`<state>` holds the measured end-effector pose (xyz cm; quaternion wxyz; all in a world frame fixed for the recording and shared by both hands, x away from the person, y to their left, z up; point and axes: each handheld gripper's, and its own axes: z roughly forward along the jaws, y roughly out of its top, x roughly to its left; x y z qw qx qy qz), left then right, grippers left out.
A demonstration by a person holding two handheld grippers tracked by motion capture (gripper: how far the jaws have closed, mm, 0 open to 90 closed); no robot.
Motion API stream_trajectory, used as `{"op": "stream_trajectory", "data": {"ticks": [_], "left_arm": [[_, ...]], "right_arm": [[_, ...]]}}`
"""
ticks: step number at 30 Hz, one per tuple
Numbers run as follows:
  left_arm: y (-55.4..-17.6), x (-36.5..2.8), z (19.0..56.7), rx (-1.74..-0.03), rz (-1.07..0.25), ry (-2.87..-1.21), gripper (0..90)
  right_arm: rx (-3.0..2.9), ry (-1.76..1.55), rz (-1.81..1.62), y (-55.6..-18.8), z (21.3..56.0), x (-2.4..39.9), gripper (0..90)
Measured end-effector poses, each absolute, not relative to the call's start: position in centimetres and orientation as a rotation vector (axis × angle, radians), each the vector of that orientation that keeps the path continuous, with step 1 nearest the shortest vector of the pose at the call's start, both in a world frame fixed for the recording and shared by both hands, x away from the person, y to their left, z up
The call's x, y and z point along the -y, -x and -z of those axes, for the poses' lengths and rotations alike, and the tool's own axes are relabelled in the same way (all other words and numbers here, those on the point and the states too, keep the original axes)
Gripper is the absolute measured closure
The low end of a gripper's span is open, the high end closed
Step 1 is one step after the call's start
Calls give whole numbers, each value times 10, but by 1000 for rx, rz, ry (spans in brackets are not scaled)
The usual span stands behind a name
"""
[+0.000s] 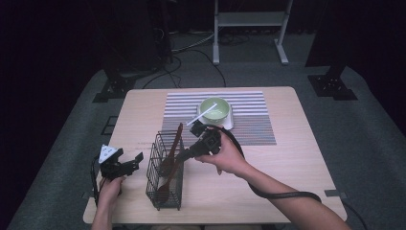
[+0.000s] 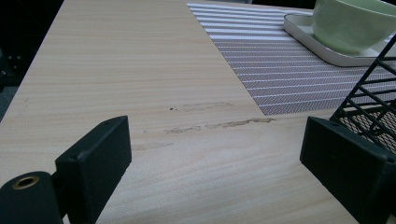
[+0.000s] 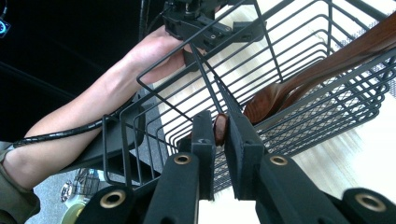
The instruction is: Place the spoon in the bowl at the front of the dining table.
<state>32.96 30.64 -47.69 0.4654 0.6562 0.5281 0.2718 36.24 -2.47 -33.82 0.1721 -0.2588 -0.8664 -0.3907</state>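
A black wire basket [image 1: 165,189] stands on the wooden table [image 1: 287,163], near its front left. Two wooden spoons lean in it. My right gripper [image 1: 183,155] reaches in over the basket's top from the right. It is shut on the handle end of the lower wooden spoon [image 1: 163,188]. In the right gripper view the brown handle tip [image 3: 220,129] sits pinched between the pads of the right gripper [image 3: 220,133]. The other wooden spoon [image 3: 299,84] lies against the wires. My left gripper [image 1: 135,162] rests open just left of the basket [image 2: 373,102], with nothing between its jaws [image 2: 219,154].
A green bowl [image 1: 215,109] with a white spoon [image 1: 201,116] sits on a small white tray [image 1: 229,123] on a striped placemat [image 1: 253,124] at the table's far middle. A metal stand [image 1: 249,19] is on the floor beyond. The right gripper's cable [image 1: 282,195] trails across the front right.
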Motion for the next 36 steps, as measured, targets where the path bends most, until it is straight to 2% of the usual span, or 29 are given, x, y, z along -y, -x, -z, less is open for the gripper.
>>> {"op": "stream_trajectory", "data": {"ticks": [36], "left_arm": [[-330, -306, 477, -1299, -668, -1614, 81]], "right_arm": [[2369, 757, 1312, -368, 279, 61, 833]]}}
